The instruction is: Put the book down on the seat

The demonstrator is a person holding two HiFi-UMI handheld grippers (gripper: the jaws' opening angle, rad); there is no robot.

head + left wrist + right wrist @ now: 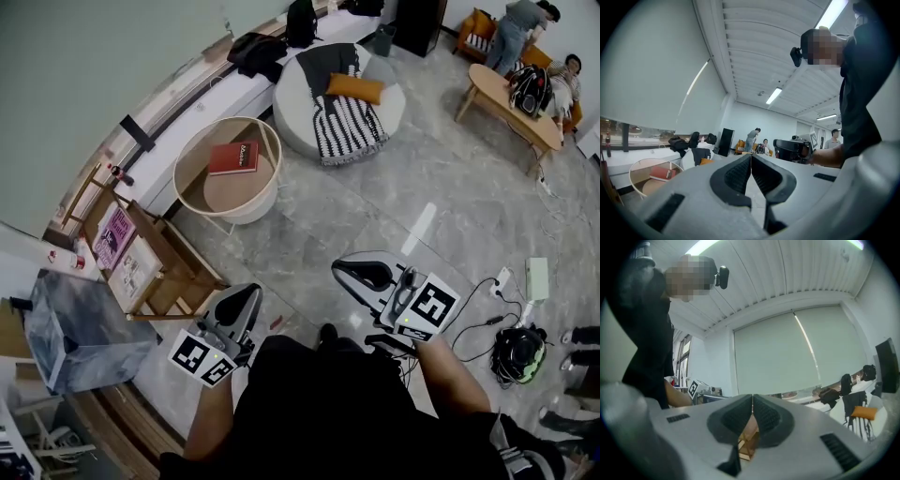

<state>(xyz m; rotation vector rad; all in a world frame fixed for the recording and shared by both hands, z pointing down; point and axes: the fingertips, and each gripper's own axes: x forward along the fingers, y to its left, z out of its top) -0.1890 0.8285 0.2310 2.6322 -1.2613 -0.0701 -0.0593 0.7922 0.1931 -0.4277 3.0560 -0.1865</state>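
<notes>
My left tongs (244,296) and right tongs (349,272) are both clenched on nothing. The red book (234,157) lies on the round seat (234,194), its white cover writing too small to read.

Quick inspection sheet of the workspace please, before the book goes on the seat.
Surface: grey tiled floor, no spills seen.
Job's things: red book lies flat on the round rimmed table, not on the round grey seat, which carries a striped blanket and an orange cushion.
Clutter: wooden rack and grey box at left; black bag at right.
Grippers: left gripper and right gripper both shut, fingers together, nothing held.
Cables: power strip and loose cable on the floor.
Surroundings: people at a low table.
</notes>
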